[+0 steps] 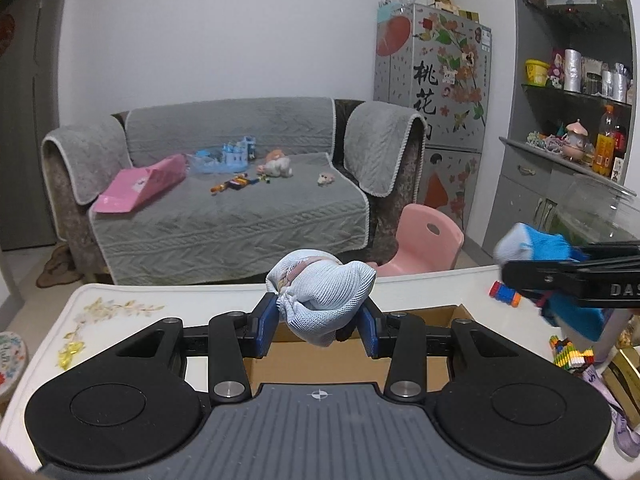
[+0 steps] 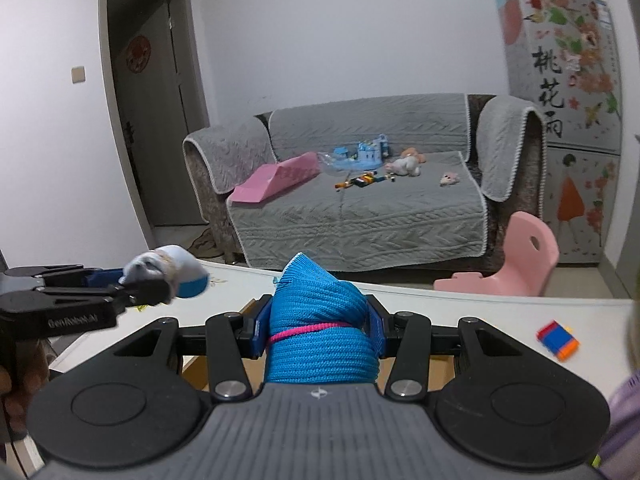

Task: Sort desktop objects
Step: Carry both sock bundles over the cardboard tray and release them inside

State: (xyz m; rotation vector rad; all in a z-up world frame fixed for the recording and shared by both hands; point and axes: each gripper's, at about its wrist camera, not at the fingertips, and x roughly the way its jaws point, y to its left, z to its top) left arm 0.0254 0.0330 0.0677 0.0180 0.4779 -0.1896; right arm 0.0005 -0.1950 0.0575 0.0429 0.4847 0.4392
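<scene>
My left gripper is shut on a pale blue mesh sock bundle, held up above a brown cardboard box on the white table. My right gripper is shut on a bright blue knitted roll tied with a pink band. In the left wrist view the right gripper comes in from the right edge with the blue knit. In the right wrist view the left gripper reaches in from the left with the pale bundle.
A red, blue and orange toy block lies on the table at right, also seen as a small toy block. A multicoloured brick stack sits near the right edge. Beyond the table are a pink chair and a grey sofa with toys.
</scene>
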